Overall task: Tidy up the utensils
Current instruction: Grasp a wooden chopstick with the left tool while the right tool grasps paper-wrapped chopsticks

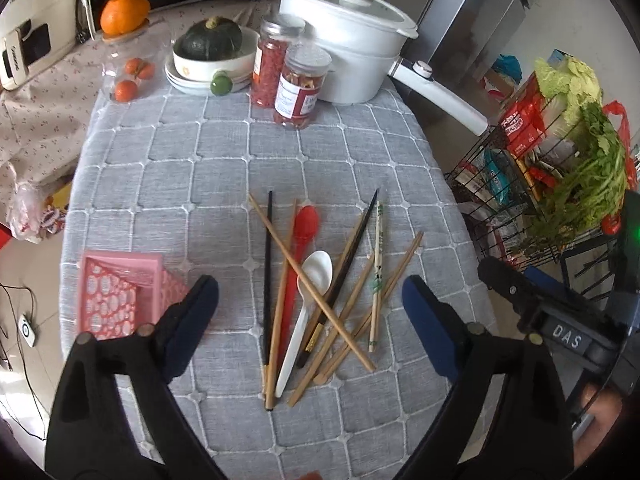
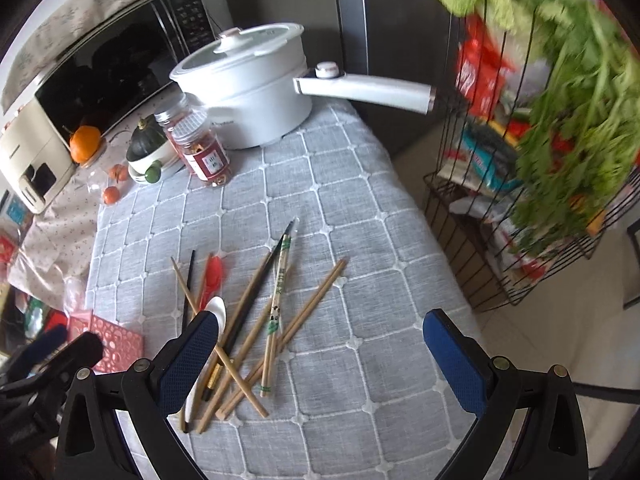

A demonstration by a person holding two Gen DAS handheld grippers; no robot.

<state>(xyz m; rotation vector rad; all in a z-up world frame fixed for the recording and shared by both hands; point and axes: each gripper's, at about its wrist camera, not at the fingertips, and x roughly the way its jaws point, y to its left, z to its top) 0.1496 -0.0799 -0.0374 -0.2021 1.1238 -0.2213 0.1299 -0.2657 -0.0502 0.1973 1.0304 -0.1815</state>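
A heap of wooden chopsticks (image 1: 320, 304), dark ones, a patterned pair (image 1: 376, 276), a red spoon (image 1: 306, 224) and a white spoon (image 1: 316, 272) lies on the grey checked tablecloth (image 1: 180, 160). A pink perforated basket (image 1: 116, 292) stands left of the heap. My left gripper (image 1: 310, 292) hangs open above the heap, touching nothing. My right gripper (image 2: 322, 320) is open too, over the heap's right part, its left finger (image 2: 192, 356) covering the white spoon (image 2: 218, 310). The basket (image 2: 116, 344) shows at lower left in the right wrist view.
A white lidded pot (image 1: 344, 40) with a long handle, two red-filled jars (image 1: 300, 84) and a bowl with a green squash (image 1: 212, 52) stand at the table's far end. A wire rack (image 1: 560, 160) of greens and packets stands past the table's right edge.
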